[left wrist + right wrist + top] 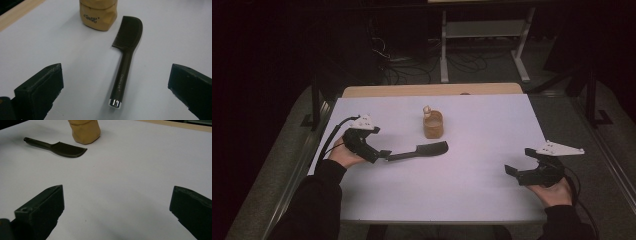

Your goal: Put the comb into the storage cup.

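My left hand-held gripper point(384, 154) sits low over the left part of the white surface point(472, 175), the forearm coming in from the bottom left and the wrist turned so the jaws point right, toward the middle. Its jaws stand wide apart with nothing between them. The black comb point(422, 150) lies flat just ahead of them, handle end nearest the jaws and toothed head away, with a small gap between jaw tips and handle as far as I can tell from the high view. From the left gripper view I get detail the high view lacks: the comb point(126, 60) runs up the middle of the gap between my two jaws, with a shiny metal cap on the near end of the handle, pale lettering along the handle and fine teeth along the head's left edge. Just beyond the head stands a tan jar point(98, 13) with dark lettering; it is near the comb but not touching.

My right hand-held gripper point(518, 162) rests well apart at the right edge of the surface, jaws pointing left and spread wide, holding nothing. Its own view shows the comb point(58, 147) far off with the tan jar point(85, 130) behind it.
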`<action>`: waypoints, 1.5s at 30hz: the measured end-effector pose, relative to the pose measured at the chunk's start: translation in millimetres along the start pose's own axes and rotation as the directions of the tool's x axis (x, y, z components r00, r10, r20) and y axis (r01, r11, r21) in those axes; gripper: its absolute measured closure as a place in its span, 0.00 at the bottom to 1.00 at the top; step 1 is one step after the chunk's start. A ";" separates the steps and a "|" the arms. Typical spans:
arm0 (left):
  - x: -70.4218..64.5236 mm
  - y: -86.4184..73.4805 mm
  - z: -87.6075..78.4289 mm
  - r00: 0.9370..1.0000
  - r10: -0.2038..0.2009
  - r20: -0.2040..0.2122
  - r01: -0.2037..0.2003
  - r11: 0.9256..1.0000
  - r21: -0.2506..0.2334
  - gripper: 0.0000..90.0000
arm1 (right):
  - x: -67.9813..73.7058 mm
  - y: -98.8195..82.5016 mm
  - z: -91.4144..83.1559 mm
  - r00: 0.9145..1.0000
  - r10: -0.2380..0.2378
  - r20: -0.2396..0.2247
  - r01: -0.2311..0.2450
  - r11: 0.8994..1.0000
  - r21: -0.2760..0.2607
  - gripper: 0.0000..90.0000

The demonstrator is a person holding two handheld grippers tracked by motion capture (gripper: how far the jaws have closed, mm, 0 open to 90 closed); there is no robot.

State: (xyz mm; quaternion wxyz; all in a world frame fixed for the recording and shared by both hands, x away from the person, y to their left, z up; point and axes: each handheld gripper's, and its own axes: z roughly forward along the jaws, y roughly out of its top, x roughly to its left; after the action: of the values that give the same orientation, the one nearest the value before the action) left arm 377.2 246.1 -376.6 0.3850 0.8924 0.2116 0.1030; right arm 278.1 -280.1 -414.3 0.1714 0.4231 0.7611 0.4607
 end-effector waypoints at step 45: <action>-7.6 -4.7 56.2 0.993 0.077 0.086 -0.093 0.975 0.202 0.02 | 4.9 -0.4 10.4 0.999 -0.026 -0.022 0.027 0.998 0.054 0.00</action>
State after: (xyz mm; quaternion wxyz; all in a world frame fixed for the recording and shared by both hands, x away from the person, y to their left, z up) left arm 388.5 209.3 -418.6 0.2936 0.9390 0.1678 0.0623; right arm 281.8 -270.5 -419.5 0.1576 0.4126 0.7807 0.4422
